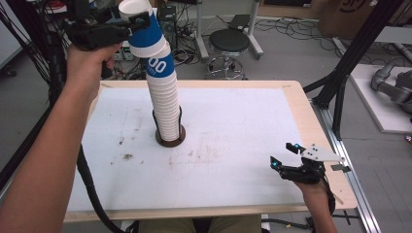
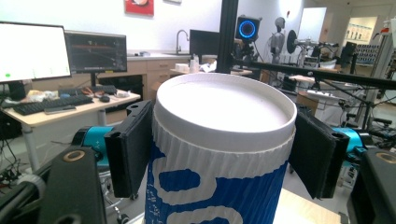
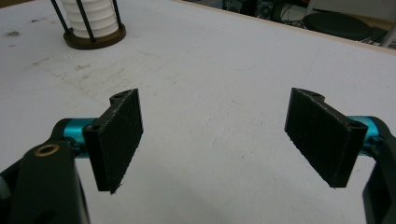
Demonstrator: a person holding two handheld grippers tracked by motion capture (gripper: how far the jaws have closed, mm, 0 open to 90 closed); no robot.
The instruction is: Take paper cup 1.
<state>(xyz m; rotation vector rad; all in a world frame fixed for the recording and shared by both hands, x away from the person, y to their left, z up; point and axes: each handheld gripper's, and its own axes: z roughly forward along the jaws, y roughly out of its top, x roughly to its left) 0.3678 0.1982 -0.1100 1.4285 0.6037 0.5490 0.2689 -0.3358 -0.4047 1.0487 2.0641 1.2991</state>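
My left gripper (image 1: 141,22) is up at about eleven o'clock over the table, and its two black jaws are clamped on the top blue-and-white paper cup (image 1: 145,29), one pad on either side just under the white rim. In the left gripper view the pads (image 2: 128,149) press flat against the ribbed white band of that cup (image 2: 219,154), left and right, and the cup's open mouth faces the camera. The cup sits tilted toward ten o'clock, off the line of the cup stack (image 1: 164,102) below it; whether its base is free of the next cup (image 1: 158,63) I cannot tell.

The stack stands near the middle of the white table (image 1: 233,126), a little toward nine o'clock, leaning slightly. Its foot rests in a round brown holder (image 1: 170,141) with thin black upright rods around it. In the right gripper view the same holder (image 3: 95,39) shows at eleven o'clock, well apart from that gripper.

My right gripper (image 1: 284,155) hangs low over the table near its four o'clock corner, jaws spread wide with nothing between them. Its pads (image 3: 116,140) stand apart with bare white tabletop (image 3: 215,116) between them. A grey three-cornered plate (image 1: 320,154) sits on top of it.
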